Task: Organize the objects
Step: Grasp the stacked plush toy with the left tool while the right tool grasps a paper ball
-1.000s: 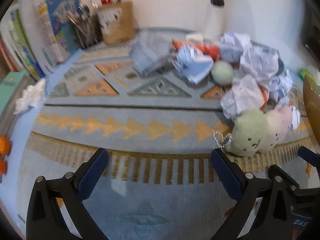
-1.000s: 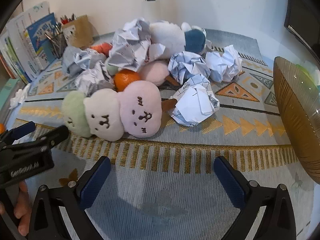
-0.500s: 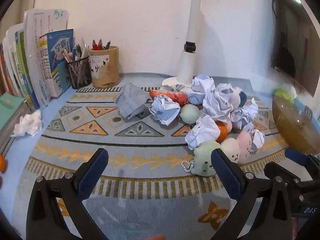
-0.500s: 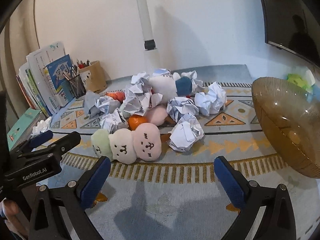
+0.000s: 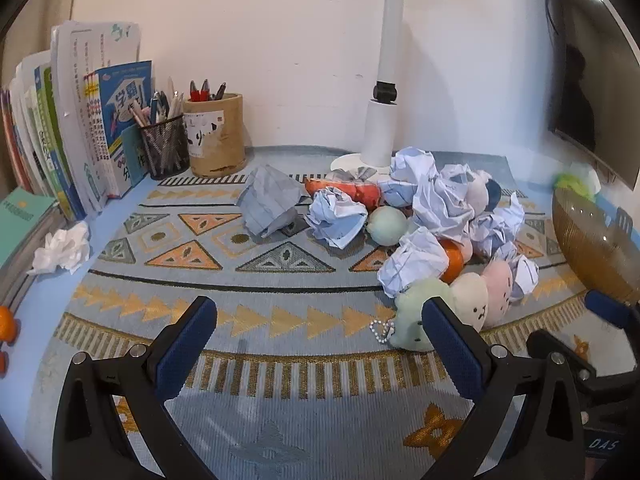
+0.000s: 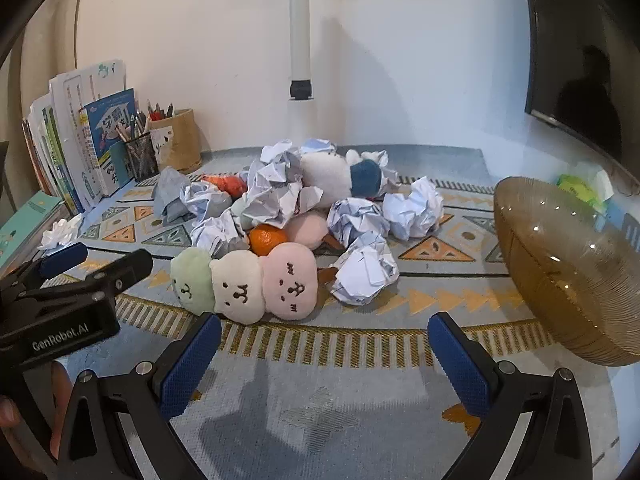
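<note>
A heap of crumpled paper balls (image 6: 364, 270), plush toys and fruit lies on the patterned mat. A green, cream and pink three-ball plush (image 6: 244, 284) lies at its front; it also shows in the left wrist view (image 5: 452, 308). An orange (image 6: 268, 240) sits behind it. A white and blue plush (image 6: 340, 174) lies at the back. An amber glass bowl (image 6: 568, 264) stands on the right. My right gripper (image 6: 320, 354) is open and empty, short of the plush. My left gripper (image 5: 320, 340) is open and empty, left of the heap.
Books (image 5: 76, 140), a mesh pen holder (image 5: 164, 148) and a tan pen cup (image 5: 216, 136) stand at the back left. A white lamp post (image 5: 384, 92) rises behind the heap. A crumpled tissue (image 5: 60, 248) lies at the left. A dark monitor (image 6: 580, 60) hangs on the right.
Both grippers have pulled back and lifted away from the heap, so more of the desk and wall shows. Both stayed open and empty.
</note>
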`<state>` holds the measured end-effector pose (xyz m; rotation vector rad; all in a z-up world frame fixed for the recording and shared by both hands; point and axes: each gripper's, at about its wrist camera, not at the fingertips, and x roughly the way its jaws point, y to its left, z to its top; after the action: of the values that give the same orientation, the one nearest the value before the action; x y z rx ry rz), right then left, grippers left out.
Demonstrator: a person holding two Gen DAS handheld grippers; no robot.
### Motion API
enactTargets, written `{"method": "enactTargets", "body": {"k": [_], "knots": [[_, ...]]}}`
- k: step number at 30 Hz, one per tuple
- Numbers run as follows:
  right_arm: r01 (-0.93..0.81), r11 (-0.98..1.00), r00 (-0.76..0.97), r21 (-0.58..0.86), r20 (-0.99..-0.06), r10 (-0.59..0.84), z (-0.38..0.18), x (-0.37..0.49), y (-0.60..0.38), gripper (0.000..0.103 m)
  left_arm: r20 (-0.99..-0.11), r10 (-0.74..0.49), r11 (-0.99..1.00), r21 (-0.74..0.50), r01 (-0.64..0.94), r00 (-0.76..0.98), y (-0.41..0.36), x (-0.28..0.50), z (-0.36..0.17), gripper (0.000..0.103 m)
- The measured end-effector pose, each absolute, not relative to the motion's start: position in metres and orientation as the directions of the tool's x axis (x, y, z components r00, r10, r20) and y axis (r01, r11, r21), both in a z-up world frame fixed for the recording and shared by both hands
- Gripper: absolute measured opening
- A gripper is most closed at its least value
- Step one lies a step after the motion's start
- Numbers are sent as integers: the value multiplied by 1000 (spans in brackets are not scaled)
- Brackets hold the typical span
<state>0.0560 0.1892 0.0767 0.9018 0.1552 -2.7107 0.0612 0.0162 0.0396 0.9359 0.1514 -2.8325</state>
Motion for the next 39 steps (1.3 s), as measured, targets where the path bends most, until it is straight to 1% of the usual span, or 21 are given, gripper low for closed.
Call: {"method": "enactTargets", "body": {"k": [5, 7, 8, 9, 10, 11, 12, 13, 15, 17, 19, 21, 27, 29, 32, 33, 34, 35, 39], "knots": [[284, -958, -756, 41, -605, -250, 78, 51, 200, 103, -612, -85, -987, -54, 149, -786, 18, 61, 37, 102], [269, -961, -748, 70, -613, -254, 78, 47, 205, 100, -614, -73, -988, -63, 141, -786, 18, 61, 36, 102], [253, -962, -743, 100, -617, -259, 77, 44, 212, 89, -614, -66, -988, -70, 137, -786, 18, 61, 36, 98], [244, -962, -739, 118, -620, -264, 77, 43, 216, 74, -614, -56, -988, -77, 131, -787, 18, 61, 36, 96], [233, -961, -730, 151, -626, -275, 76, 40, 222, 68, -617, -47, -989, -82, 123, -786, 18, 61, 35, 89], [219, -960, -720, 177, -634, -281, 75, 37, 226, 60, -620, -37, -990, -84, 113, -784, 19, 61, 35, 76], [196, -960, -708, 198, -649, -278, 74, 34, 232, 57, -624, -26, -991, -86, 101, -781, 21, 60, 34, 68], [182, -960, -694, 211, -664, -277, 72, 31, 236, 55, -633, -15, -992, -89, 92, -774, 22, 59, 33, 57], [182, -965, -688, 186, -677, -261, 72, 27, 239, 48, -666, 24, -991, -111, 68, -745, 23, 54, 30, 46], [198, -972, -699, 127, -677, -230, 76, 24, 237, 47, -678, 108, -983, -182, 24, -727, 21, 52, 29, 45], [233, -966, -680, 115, -691, -246, 78, 16, 233, 47, -683, 182, -970, -242, -16, -707, 22, 48, 30, 45], [248, -957, -629, 152, -726, -278, 73, 1, 229, 47, -692, 212, -968, -246, -51, -690, 29, 41, 33, 45], [251, -947, -589, 202, -744, -315, 61, -31, 216, 47, -728, 237, -968, -236, -89, -643, 47, 24, 21, 45], [240, -946, -587, 218, -744, -320, 59, -38, 215, 47, -725, 262, -961, -259, -100, -637, 48, 23, 20, 45], [244, -938, -589, 246, -731, -344, 59, -43, 219, 37, -730, 293, -950, -293, -104, -618, 47, 19, 18, 45], [246, -936, -589, 254, -727, -352, 59, -42, 221, 35, -730, 309, -945, -307, -112, -609, 47, 18, 16, 45], [245, -935, -592, 258, -724, -355, 60, -41, 223, 33, -731, 322, -941, -318, -118, -602, 47, 19, 14, 43], [242, -935, -597, 259, -720, -354, 61, -38, 225, 30, -731, 323, -941, -317, -121, -602, 48, 20, 14, 34], [222, -930, -639, 292, -677, -365, 74, -14, 243, 30, -704, 349, -932, -331, -149, -618, 50, 32, 21, 32]]}}
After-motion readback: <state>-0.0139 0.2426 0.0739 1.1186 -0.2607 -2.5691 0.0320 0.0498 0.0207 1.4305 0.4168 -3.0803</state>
